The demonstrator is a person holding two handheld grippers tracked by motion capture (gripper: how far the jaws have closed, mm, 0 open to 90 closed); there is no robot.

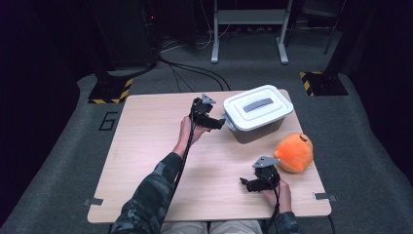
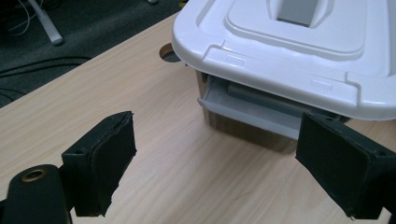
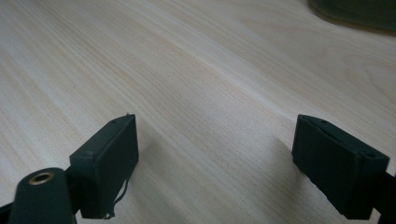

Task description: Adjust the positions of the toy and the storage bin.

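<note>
Left gripper [image 1: 220, 123] is held with its jaws spread wide and nothing between them, just short of the grey latch [image 2: 252, 109] on the near end of the white-lidded rectangular plastic box [image 1: 255, 113]. That box is set toward the far right of the pale wooden table [image 1: 146, 146], its long axis running away from this gripper. Right gripper [image 1: 245, 184], likewise spread and empty, is kept low over bare wood, well apart from the box and beside a round orange plush toy [image 1: 293, 152].

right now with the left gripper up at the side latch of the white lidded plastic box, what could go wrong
1. The left gripper is open, with the grey side latch of the white lidded plastic box between but beyond its jaws. A careless push could slide the box, since nothing braces it.
2. The box sits near the far edge of the light wooden table, so a shove could send it off.
3. The right gripper rests open beside the orange plush toy and could knock it.
</note>
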